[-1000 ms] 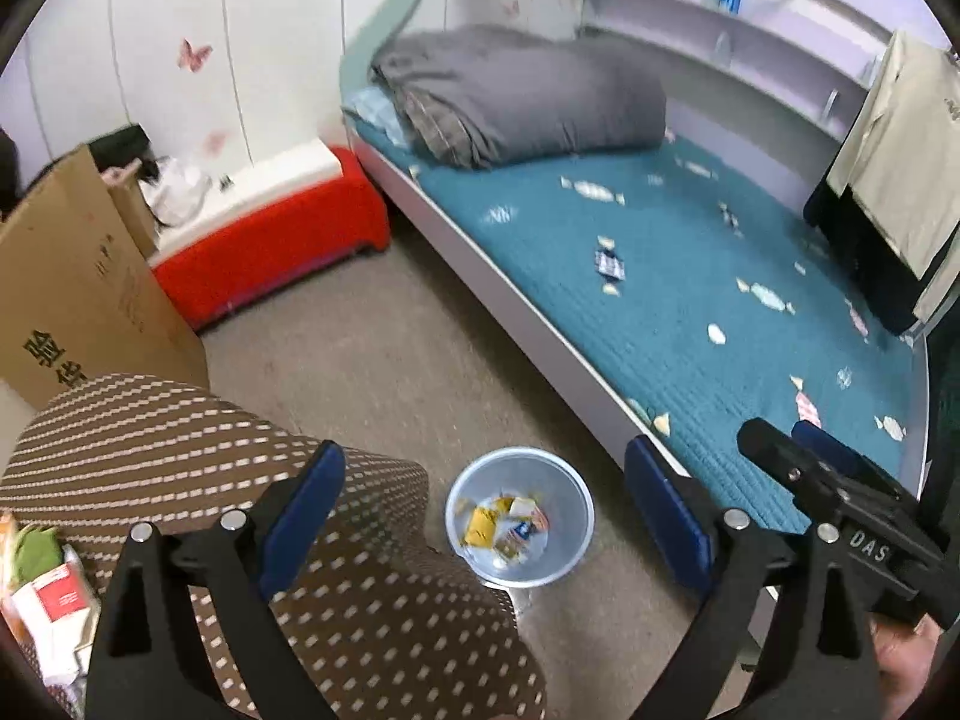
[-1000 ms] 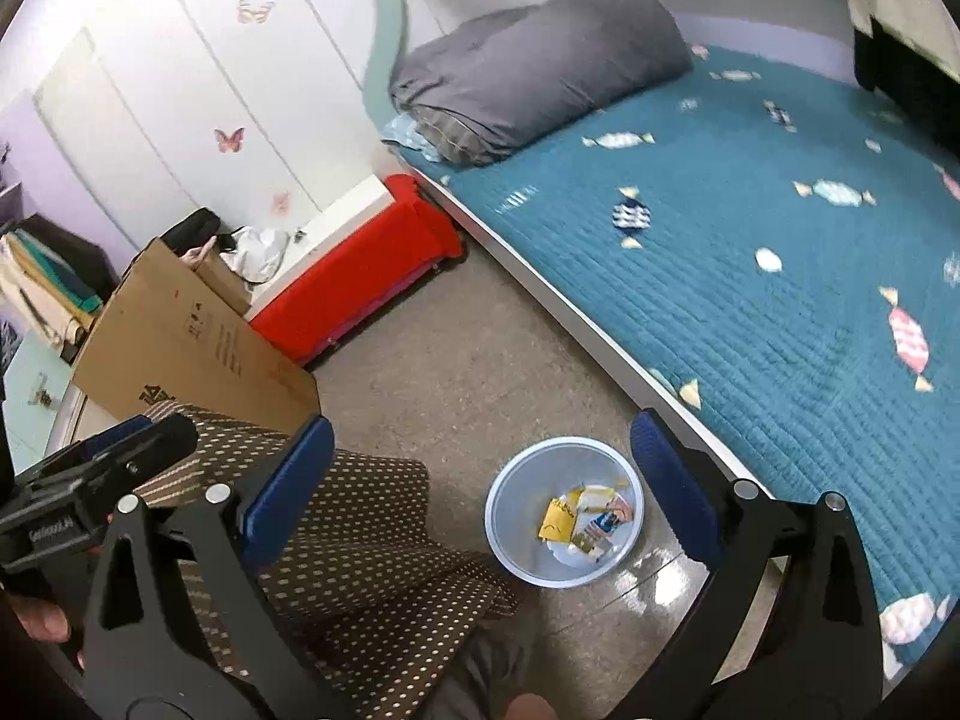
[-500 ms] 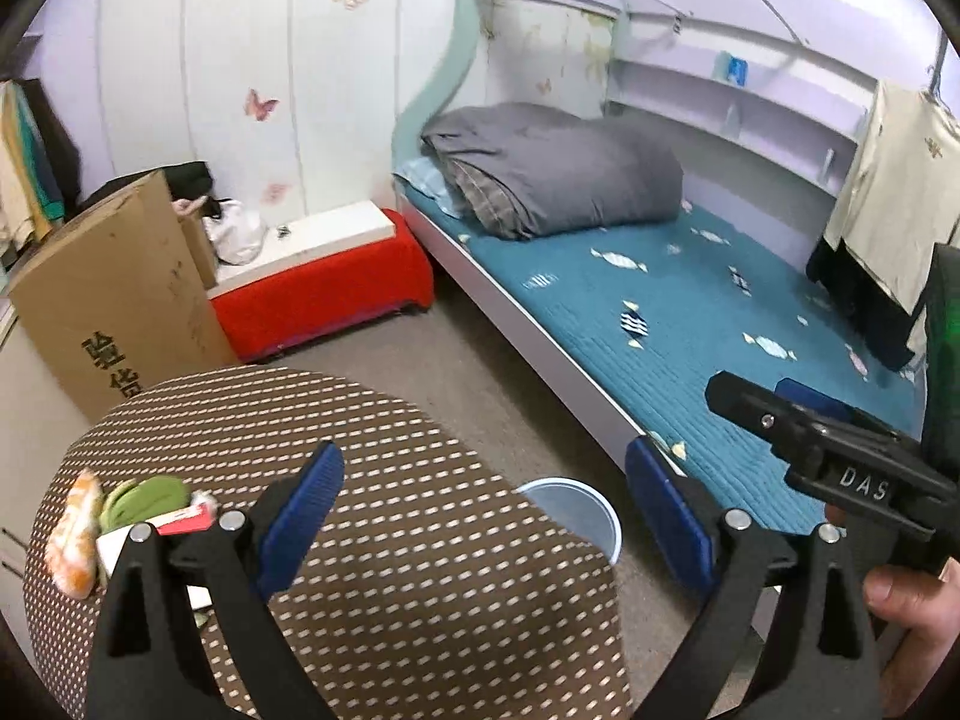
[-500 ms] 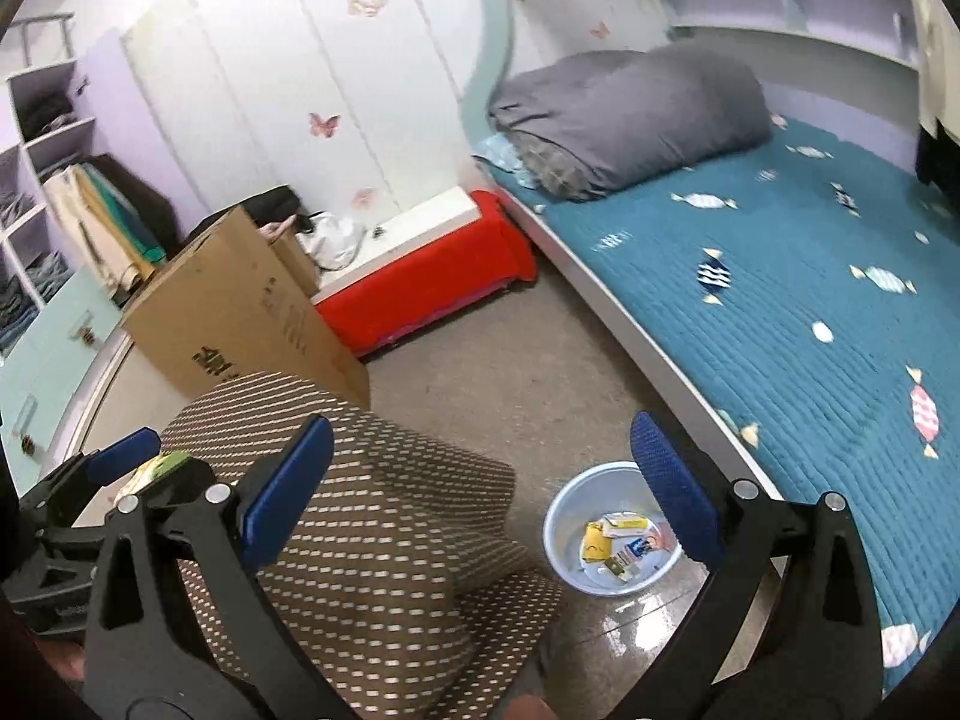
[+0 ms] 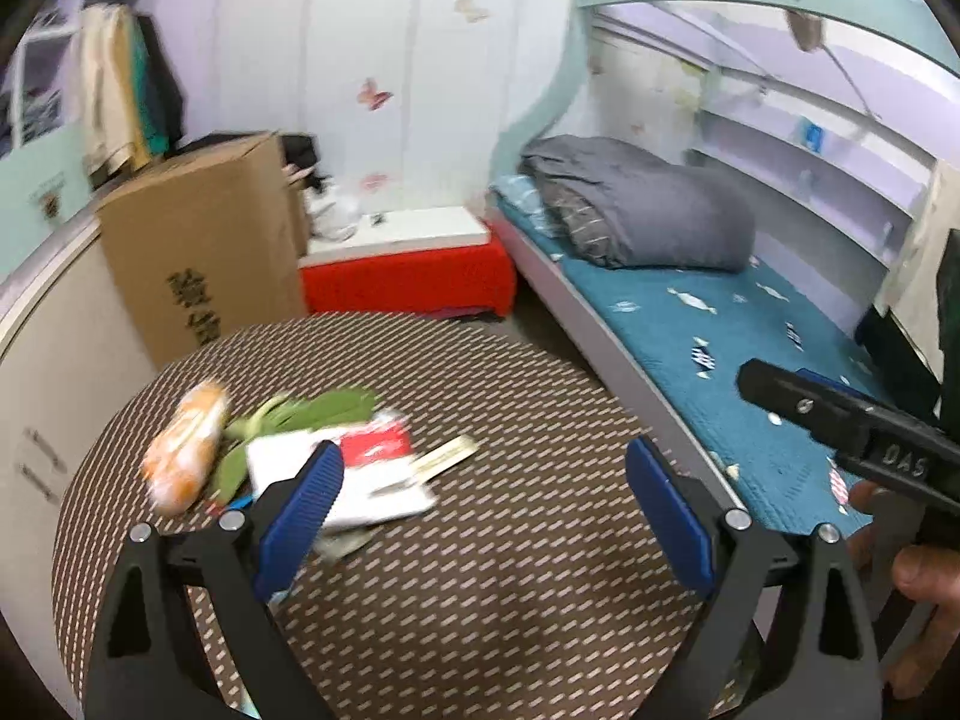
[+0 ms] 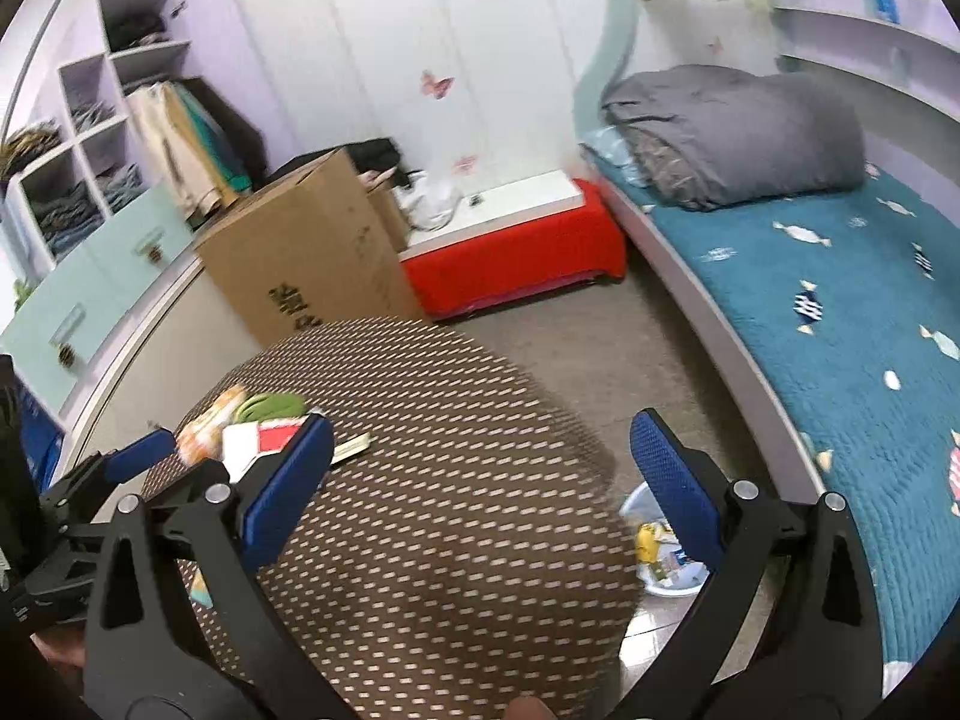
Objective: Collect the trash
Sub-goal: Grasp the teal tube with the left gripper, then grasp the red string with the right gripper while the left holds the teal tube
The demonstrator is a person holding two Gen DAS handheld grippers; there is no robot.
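Hovering above the round brown-patterned counter [image 5: 480,540], the left tool [image 5: 483,516] has its blue pads spread wide with nothing between them, and the right tool [image 6: 480,480] is just as wide and just as empty. The trash sits in a loose heap on the left part of the counter: an orange snack wrapper [image 5: 186,450], green leafy scraps [image 5: 318,408], a red-and-white packet [image 5: 378,444], overlapping white papers [image 5: 372,492] and a slim pale strip [image 5: 447,456] on the heap's right side. From the right wrist view, the pale blue bin [image 6: 663,558] stands on the floor just past the counter's right edge, beside the bed [image 6: 840,330], with a few scraps already inside.

My reading is that the next step is a pick from the heap, and the risks lie there. The papers lie flat and overlap, so a grab straight down could slide off them or pinch the tablecloth instead. Closing on the stack may lift several pieces at once, and loose ones could drop on the way across the counter. The left pad sits over the heap in the left view, hiding part of the target. The bin is low and partly hidden behind the counter edge, so a release from this height could miss it.
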